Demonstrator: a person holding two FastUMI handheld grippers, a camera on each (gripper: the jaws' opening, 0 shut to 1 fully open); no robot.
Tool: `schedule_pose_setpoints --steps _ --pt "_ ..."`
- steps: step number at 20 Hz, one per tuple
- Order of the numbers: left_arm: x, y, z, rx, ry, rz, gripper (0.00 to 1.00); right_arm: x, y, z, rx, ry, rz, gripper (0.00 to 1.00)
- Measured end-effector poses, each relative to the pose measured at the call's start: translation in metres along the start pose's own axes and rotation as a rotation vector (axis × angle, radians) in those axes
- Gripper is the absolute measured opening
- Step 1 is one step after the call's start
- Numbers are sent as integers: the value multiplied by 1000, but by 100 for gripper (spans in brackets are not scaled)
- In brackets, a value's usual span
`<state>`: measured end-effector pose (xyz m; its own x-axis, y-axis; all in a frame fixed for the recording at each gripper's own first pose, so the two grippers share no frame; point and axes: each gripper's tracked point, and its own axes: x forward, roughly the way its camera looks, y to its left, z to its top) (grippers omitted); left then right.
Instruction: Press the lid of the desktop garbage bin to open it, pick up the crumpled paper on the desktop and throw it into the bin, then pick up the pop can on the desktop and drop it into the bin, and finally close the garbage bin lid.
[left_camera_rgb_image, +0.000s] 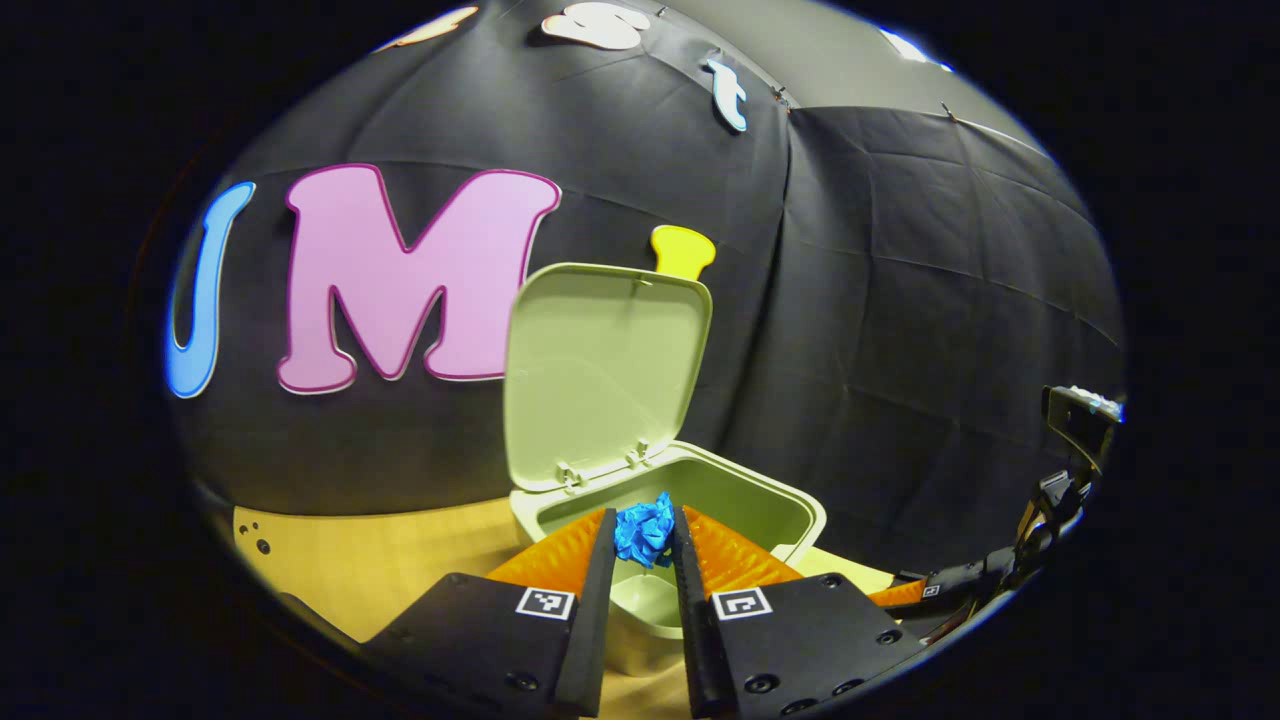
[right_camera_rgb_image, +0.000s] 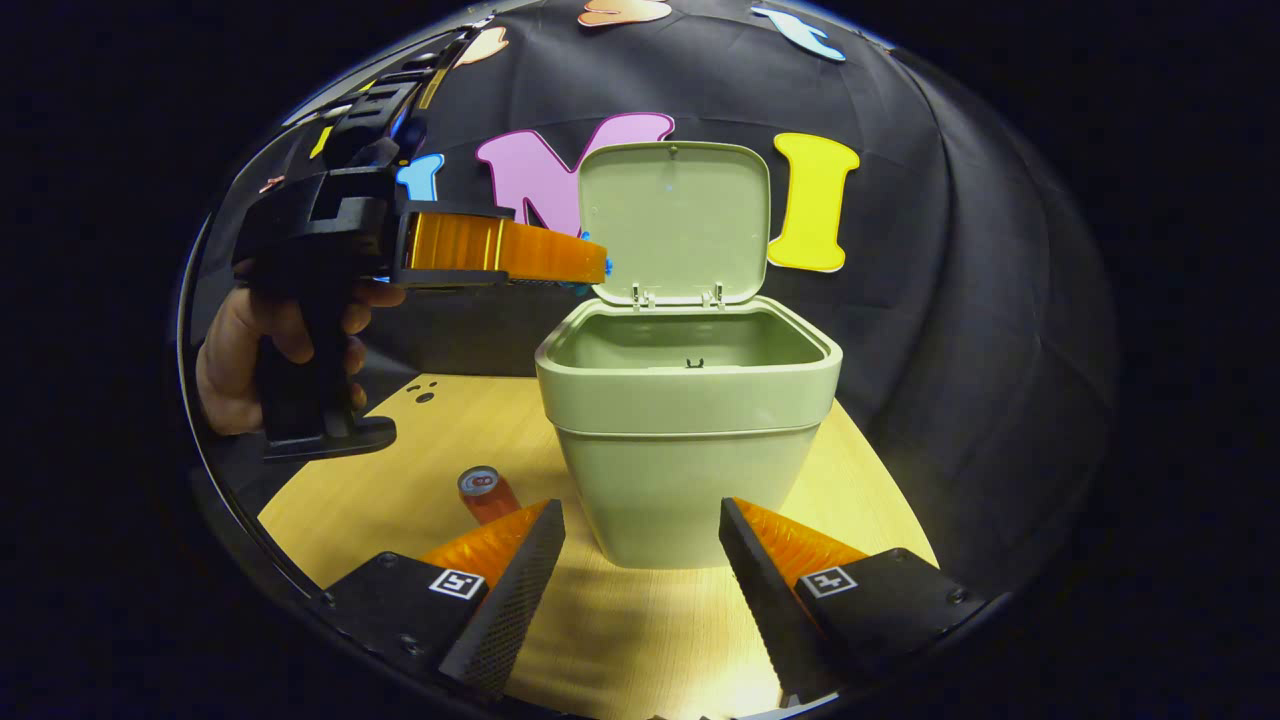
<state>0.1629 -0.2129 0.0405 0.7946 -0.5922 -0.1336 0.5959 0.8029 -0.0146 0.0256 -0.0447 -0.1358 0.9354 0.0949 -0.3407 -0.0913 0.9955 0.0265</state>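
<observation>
1. Paper (left_camera_rgb_image: 645, 528), the blue crumpled ball, sits pinched between both fingers of our left gripper (left_camera_rgb_image: 645, 545), right above the bin's (left_camera_rgb_image: 790, 505) open mouth in the left gripper view.
2. Lid (right_camera_rgb_image: 675, 220) stands upright on its hinges, so nothing blocks the drop.
3. From the right gripper view, the left gripper (right_camera_rgb_image: 595, 268) comes in from the side at lid height, and only a sliver of blue shows at its tip; we judge it close to the rim (right_camera_rgb_image: 690, 375) on that side, not yet over the middle.
4. To do this well, we'd carry the paper further over the opening, then part the fingers fully so the ball falls clean and does not catch the rim.
5. Right gripper (right_camera_rgb_image: 640, 560) waits spread wide and empty, low before the bin.
6. Can (right_camera_rgb_image: 485, 492) stands on the desk (right_camera_rgb_image: 440, 440) beside the bin, next in line.
7. Writing? Its label is too small for us to read.
</observation>
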Motion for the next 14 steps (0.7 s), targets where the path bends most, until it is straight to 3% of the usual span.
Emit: schedule_pose_setpoints --steps 8,12,13,14 --pt "18 -5 -10 -9 11 -13 43 -1 -2 -11 0 34 9 98" --pt "19 -1 -9 -15 0 -8 65 0 -2 -10 -1 36 15 98" --pt "18 1 -9 -14 -7 3 81 1 0 -10 2 36 18 98" --pt "17 6 -9 -11 -17 23 87 2 0 -9 4 33 20 98"
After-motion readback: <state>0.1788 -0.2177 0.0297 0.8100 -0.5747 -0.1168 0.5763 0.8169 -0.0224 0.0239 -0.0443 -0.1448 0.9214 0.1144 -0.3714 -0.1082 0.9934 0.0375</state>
